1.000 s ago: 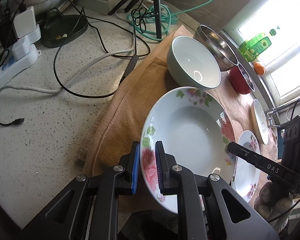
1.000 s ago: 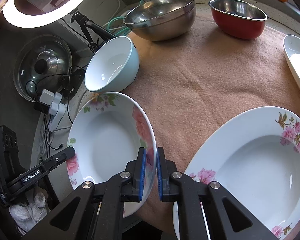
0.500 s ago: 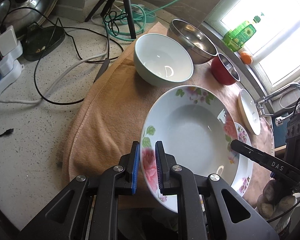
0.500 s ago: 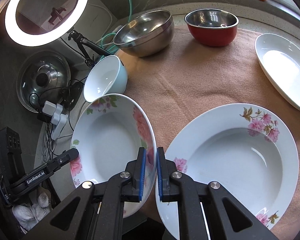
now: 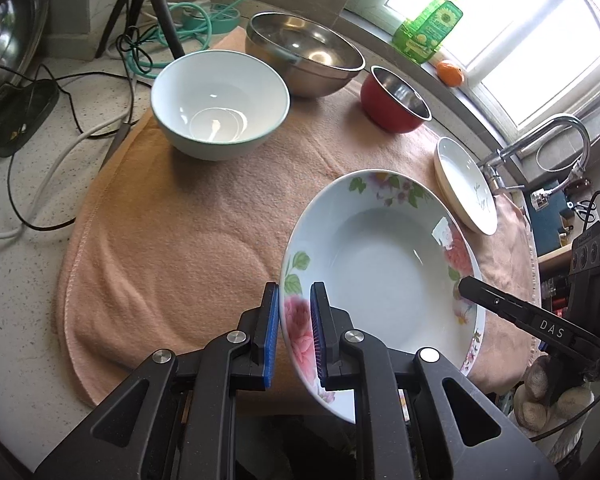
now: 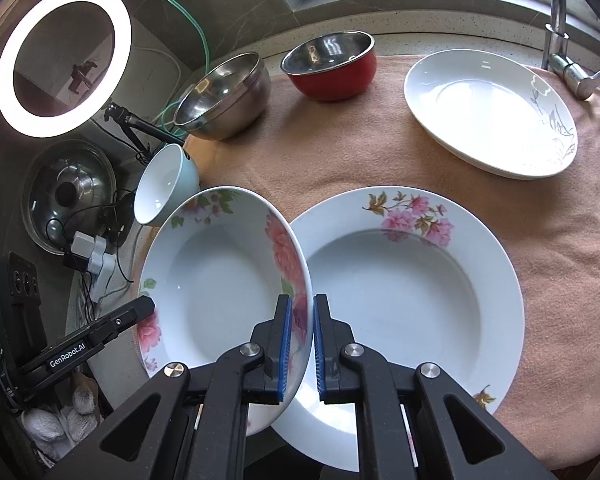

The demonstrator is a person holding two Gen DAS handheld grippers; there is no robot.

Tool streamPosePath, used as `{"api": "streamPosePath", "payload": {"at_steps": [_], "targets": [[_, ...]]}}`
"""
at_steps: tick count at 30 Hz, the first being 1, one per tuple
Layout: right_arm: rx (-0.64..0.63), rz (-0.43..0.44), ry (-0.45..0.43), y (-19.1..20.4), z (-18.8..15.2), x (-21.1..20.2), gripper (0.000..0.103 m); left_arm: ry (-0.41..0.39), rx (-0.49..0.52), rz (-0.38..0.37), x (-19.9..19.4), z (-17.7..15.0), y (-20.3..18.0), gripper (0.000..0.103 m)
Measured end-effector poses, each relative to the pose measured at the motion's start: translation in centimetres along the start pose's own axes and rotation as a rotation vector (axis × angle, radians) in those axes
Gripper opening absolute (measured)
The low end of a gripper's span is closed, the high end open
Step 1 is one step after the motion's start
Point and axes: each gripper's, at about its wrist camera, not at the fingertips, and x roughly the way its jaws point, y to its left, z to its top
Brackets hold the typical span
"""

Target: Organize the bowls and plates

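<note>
Speckled stone table [image 5: 28,280], most of its middle covered by a peach towel [image 5: 180,248] that reaches the front edge.

Largest dish: floral soup plate [image 6: 412,304] lying flat on the towel at the table's front edge, pink blossoms on its far rim.

Second floral plate [image 6: 216,288], rose-patterned, held off the towel and tilted, its right rim overlapping the left rim of the flat floral soup plate in the right wrist view. Both tools grip it. Left tongs [image 5: 295,328] narrow, blue pads pressed on the plate's left rim over the rose print. Right tongs [image 6: 300,340] narrow, pads clamped on the opposite rim.

White plate [image 6: 488,112] with a grey sprig design, flat on the towel toward the right back, near the tap [image 6: 560,40].

Steel mixing bowl [image 5: 304,56] at the back edge of the towel. Pale green bowl [image 5: 220,100] just in front and left of it, near the towel's left back corner, upright. Red bowl [image 5: 396,100] with steel interior, right of the steel mixing bowl, apart from it.

Off the towel, left side: ring light [image 6: 64,60] lit, pot lid [image 6: 68,192], cables and plug adapters.

Window sill: green bottle [image 5: 432,28], orange [image 5: 450,72].
</note>
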Motion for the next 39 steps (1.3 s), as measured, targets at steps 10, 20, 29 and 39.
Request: {"api": "streamPosePath", "payload": {"at_steps": [10, 20, 29, 39], "targets": [[0.079, -0.04, -0.018, -4.0, -1.1, -1.4, 0.01, 0.041, 0.082, -0.032, 1.8, 0.1, -3.3, 0.013], [0.144, -0.073, -0.025, -7.1, -1.9, -2.0, 0.01, 0.078, 0.141, -0.05, 3.6, 0.0, -6.0, 0.013], [0.176, -0.087, -0.022, -8.7, -2.3, -2.1, 0.01, 0.108, 0.16, -0.055, 4.7, -0.1, -7.0, 0.013], [0.195, -0.096, -0.019, -9.6, -2.7, -1.9, 0.01, 0.129, 0.174, -0.056, 5.5, -0.3, -7.6, 0.013]]}}
